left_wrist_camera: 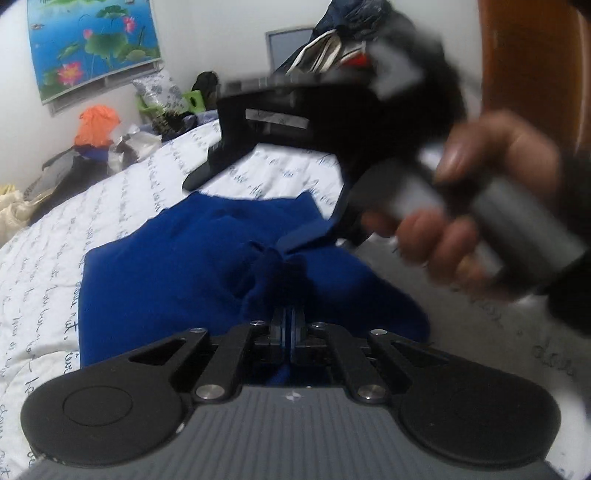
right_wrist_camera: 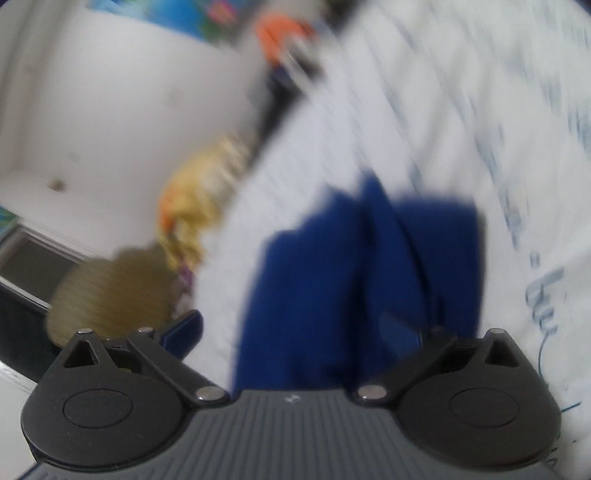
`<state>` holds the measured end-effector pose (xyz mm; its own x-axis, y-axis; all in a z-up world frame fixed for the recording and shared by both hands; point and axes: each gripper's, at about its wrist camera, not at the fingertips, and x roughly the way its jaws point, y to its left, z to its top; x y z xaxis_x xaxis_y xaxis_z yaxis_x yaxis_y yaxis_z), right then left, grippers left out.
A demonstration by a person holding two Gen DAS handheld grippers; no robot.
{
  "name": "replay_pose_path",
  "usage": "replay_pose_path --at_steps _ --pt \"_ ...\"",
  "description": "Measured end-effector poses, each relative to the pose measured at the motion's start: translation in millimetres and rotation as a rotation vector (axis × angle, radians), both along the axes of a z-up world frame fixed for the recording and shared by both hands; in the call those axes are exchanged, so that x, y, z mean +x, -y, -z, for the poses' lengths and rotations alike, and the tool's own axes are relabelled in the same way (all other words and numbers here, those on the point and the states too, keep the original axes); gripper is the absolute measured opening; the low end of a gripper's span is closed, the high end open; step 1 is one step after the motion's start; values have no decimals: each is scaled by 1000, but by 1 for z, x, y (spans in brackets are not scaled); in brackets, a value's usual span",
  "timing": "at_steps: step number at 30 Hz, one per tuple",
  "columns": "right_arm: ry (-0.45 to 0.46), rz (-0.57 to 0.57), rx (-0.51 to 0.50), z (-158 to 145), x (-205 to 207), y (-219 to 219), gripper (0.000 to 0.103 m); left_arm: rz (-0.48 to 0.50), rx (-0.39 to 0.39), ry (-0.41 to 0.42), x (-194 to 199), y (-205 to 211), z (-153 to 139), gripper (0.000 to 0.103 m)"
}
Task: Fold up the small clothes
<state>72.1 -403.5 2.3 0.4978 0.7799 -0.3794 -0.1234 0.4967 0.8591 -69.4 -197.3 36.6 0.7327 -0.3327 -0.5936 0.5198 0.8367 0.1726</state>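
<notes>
A small royal-blue garment lies on the white bedspread with script print. My left gripper is shut on a bunched fold of the blue garment at its near edge. My right gripper, held in a hand, hovers above the garment's far right side in the left wrist view. In the blurred right wrist view the right gripper is open, its blue fingertips spread wide, with the garment below and between them, not held.
Beyond the bed's left edge sit an orange bundle, bags and a yellowish cloth. A lotus poster hangs on the wall. Piled clothes and a wooden board stand at the far right.
</notes>
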Motion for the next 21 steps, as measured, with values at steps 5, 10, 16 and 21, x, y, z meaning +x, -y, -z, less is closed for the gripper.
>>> replay_pose_path --at_steps 5,10,16,21 --pt "-2 -39 33 1 13 -8 103 42 -5 60 -11 -6 -9 0" --pt "-17 -66 0 -6 30 -13 103 11 102 76 -10 6 4 4" --pt "-21 -106 -41 -7 39 -18 103 32 167 201 -26 14 12 89" --pt "-13 -98 -14 -2 36 -13 102 19 224 144 -1 28 26 78"
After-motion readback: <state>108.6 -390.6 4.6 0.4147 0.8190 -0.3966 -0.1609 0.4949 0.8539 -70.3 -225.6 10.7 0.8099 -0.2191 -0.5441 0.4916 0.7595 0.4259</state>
